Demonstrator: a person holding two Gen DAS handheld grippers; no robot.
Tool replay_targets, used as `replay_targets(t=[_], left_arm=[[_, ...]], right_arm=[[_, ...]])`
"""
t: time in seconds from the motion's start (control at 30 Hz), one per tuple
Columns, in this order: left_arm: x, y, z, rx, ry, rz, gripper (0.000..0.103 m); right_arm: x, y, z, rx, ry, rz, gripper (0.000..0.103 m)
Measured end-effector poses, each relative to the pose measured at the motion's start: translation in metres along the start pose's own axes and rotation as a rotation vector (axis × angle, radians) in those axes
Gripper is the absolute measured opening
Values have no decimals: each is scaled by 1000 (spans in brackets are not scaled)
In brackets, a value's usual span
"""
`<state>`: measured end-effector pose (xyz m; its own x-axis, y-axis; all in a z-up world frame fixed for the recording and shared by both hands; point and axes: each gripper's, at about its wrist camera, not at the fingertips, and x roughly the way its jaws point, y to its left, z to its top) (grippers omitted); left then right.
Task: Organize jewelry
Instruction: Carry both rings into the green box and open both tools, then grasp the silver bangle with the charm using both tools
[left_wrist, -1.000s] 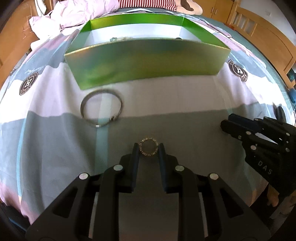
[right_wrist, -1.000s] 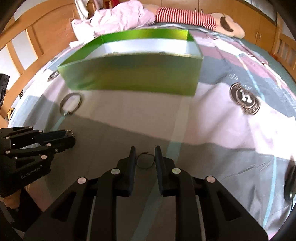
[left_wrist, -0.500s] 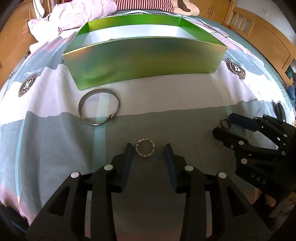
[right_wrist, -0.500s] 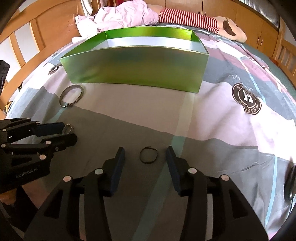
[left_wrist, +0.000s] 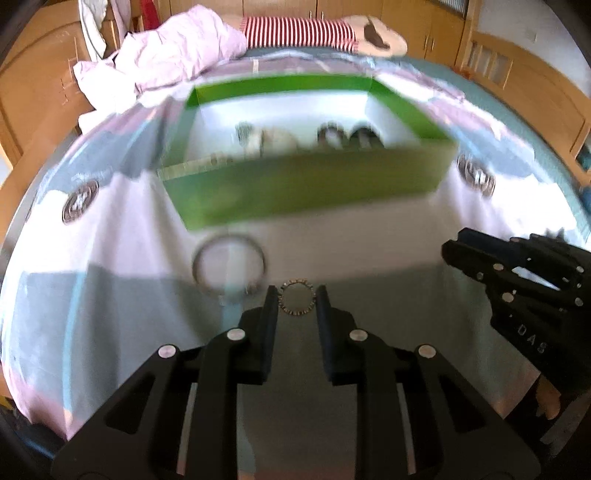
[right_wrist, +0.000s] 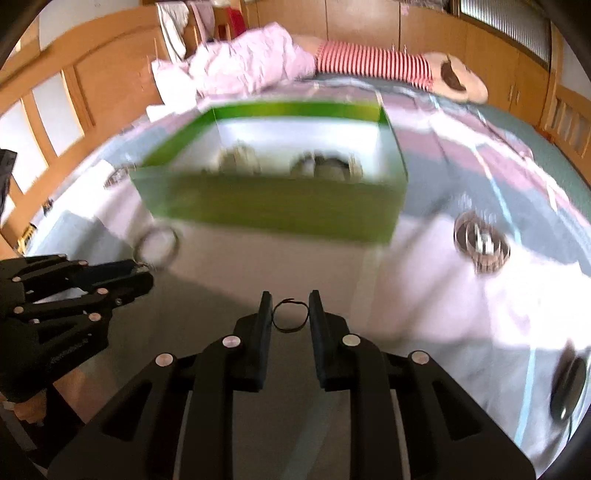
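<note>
My left gripper (left_wrist: 296, 301) is shut on a small studded ring (left_wrist: 296, 297) and holds it above the bedspread. My right gripper (right_wrist: 290, 310) is shut on a thin dark ring (right_wrist: 290, 316), also raised. A green box (left_wrist: 303, 184) with a white inside stands ahead on the bed, and several blurred jewelry pieces (left_wrist: 332, 136) lie in it; it also shows in the right wrist view (right_wrist: 269, 206). A large silver bangle (left_wrist: 229, 264) lies on the bedspread in front of the box's left end and shows in the right wrist view (right_wrist: 159, 242) too.
The bedspread has round logo patches (left_wrist: 79, 201) (right_wrist: 482, 243). A crumpled pink duvet (left_wrist: 173, 51) and a striped plush toy (left_wrist: 317, 31) lie at the head of the bed. Wooden bed rails (right_wrist: 48, 110) run along the sides. A dark object (right_wrist: 567, 384) lies at the right.
Both grippers have closed on their rings and lifted them off the bedspread. The views are higher and now look into the box.
</note>
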<state>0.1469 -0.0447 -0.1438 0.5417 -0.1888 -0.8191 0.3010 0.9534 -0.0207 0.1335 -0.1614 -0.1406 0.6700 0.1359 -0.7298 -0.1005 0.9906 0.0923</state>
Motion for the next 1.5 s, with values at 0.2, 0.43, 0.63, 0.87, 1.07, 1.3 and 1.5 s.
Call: replay_targets(t=[0.2, 0.43, 0.63, 0.87, 1.07, 1.3, 1.5], left_arm=[[-4, 13, 68, -18, -83, 38, 21], [42, 38, 127, -57, -59, 104, 21], [60, 52, 134, -67, -50, 147, 48], [1, 71, 69, -102, -111, 120, 48], [21, 76, 2, -175, 35, 106, 44], [35, 76, -5, -172, 77, 102, 33], [35, 90, -9, -182, 75, 78, 36]], right_arm=[[7, -5, 76, 25, -100, -1, 20], [68, -5, 104, 29, -24, -23, 20], [71, -6, 97, 46, -35, -42, 41], [15, 19, 59, 41, -73, 126, 41], [56, 70, 20, -43, 113, 128, 36], [95, 97, 25, -58, 190, 74, 27], [107, 108, 26, -91, 212, 68, 27]])
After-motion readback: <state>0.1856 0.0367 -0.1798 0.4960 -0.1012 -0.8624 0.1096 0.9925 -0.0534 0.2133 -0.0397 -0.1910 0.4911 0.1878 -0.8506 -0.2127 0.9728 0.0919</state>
